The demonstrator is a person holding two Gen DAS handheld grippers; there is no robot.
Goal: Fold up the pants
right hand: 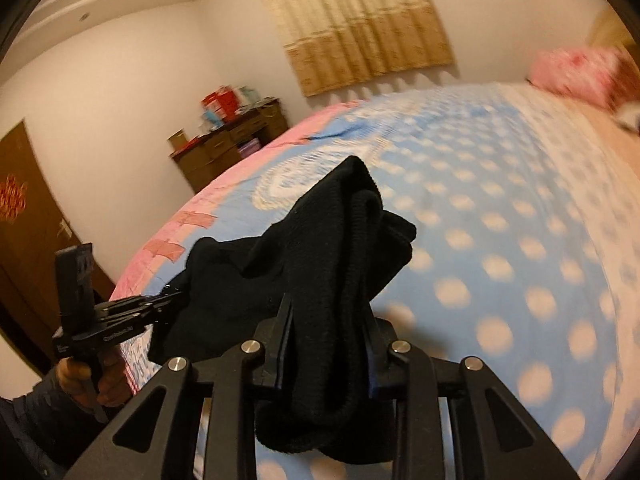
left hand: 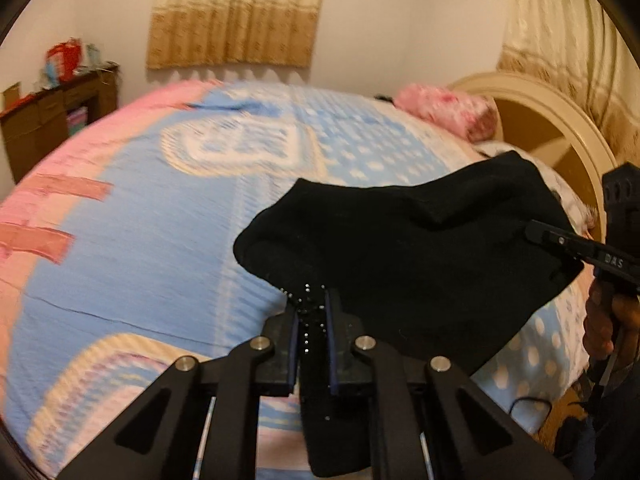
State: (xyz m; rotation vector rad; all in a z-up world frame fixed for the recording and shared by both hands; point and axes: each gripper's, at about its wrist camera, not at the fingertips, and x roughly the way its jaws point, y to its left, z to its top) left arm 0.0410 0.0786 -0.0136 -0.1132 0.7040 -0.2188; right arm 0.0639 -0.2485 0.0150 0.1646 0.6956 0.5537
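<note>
On the left, my left gripper (left hand: pixel 312 304) is closed tight on a studded edge of the black knit fabric pants (left hand: pixel 400 248), which hang lifted above the blue and pink patterned quilted bedspread (left hand: pixel 140 240). On the right, my right gripper (right hand: pixel 328 320) is clamped on a thick bunch of the same pants.
</note>
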